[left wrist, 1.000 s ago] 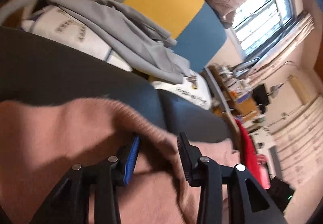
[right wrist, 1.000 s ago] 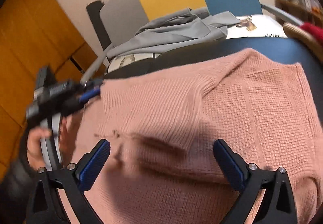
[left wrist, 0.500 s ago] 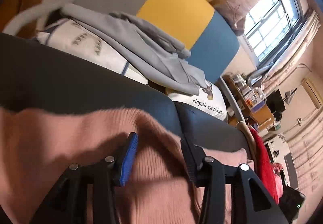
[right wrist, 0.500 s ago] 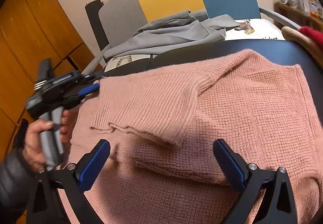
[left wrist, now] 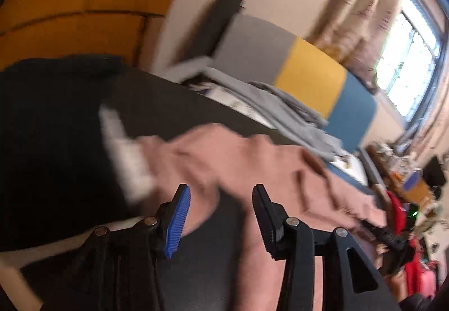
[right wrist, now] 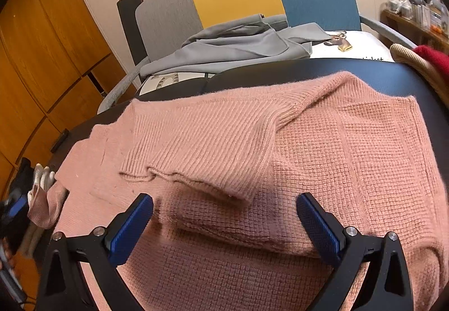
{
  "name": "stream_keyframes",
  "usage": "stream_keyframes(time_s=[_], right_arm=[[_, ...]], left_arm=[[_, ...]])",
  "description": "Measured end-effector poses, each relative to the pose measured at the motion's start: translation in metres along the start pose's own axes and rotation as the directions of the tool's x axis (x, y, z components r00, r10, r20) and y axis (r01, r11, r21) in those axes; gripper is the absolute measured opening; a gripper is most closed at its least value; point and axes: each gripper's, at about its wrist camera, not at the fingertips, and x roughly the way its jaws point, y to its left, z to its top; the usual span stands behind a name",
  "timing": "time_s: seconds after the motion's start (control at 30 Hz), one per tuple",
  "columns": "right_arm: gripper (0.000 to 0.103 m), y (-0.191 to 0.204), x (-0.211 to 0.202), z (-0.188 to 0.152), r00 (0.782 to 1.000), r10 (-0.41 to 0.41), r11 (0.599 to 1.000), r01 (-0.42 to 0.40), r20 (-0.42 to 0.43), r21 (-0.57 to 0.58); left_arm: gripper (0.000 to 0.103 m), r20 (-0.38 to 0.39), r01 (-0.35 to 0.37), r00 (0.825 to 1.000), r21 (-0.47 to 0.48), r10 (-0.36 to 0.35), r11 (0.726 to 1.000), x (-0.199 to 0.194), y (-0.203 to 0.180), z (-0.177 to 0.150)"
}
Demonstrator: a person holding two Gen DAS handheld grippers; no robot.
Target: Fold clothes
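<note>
- Left wrist view, blurred: left tongs [left wrist: 221,212] opening, nothing between the pads, only dark table [left wrist: 202,269] showing in the gap.
- Pink sweater [left wrist: 252,159] spread from twelve o'clock round to three o'clock of those tongs, near edge just beyond the tips, long axis running from upper left down to lower right.
- Something white [left wrist: 126,159] at ten o'clock of the tongs, touching the sweater's left end; too smeared to name.
- Right wrist view, sharp: right tongs [right wrist: 224,224] wide open, gripping nothing, poised just over the sweater [right wrist: 350,159], knit filling the view from nine through twelve to three o'clock.
- Sleeve [right wrist: 213,142] already folded across the body, cuff edge at twelve o'clock just ahead of the tips, long axis from lower left up to upper right.
- Loose second cuff [right wrist: 47,207] hanging off the table edge at nine o'clock, well apart from the right tongs.
- Blurred shape at the far left edge there, possibly the left tongs; cannot tell.
- Judged: hanging cuff on the left side, so left hand nearer for gathering it; right better placed for the body.
</note>
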Motion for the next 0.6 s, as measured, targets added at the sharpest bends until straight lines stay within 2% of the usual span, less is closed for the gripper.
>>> stream_keyframes(time_s=[0.1,0.2,0.33,0.47,0.57,0.6], right_arm=[[0.103,-0.001,-0.001,0.0,1.0,0.004,1.0,-0.004,0.003,0.004],[0.103,-0.001,-0.001,0.0,1.0,0.001,1.0,-0.001,0.002,0.003],[0.103,0.002,0.0,-0.001,1.0,-0.012,1.0,0.012,-0.002,-0.008],[0.103,0.001,0.0,-0.001,1.0,-0.01,1.0,0.01,-0.001,-0.006],[0.103,0.003,0.0,-0.002,1.0,-0.016,1.0,0.016,-0.003,-0.011],[0.103,0.003,0.0,-0.002,1.0,-0.019,1.0,0.019,-0.004,-0.013]], left_arm=[[0.048,-0.048,-0.043,0.998,-0.002,0.043,0.999,-0.006,0.019,-0.018],[0.048,-0.081,-0.057,0.995,-0.012,0.056,0.998,0.001,0.026,-0.03],[0.048,-0.113,-0.076,0.991,-0.037,0.071,0.996,0.021,0.023,-0.033],[0.048,-0.12,-0.134,0.985,-0.05,0.127,0.99,0.037,0.021,-0.031],[0.043,-0.102,-0.139,0.986,-0.07,0.132,0.988,0.041,0.02,-0.027],[0.035,-0.102,-0.143,0.986,-0.078,0.135,0.987,0.042,0.02,-0.026]])
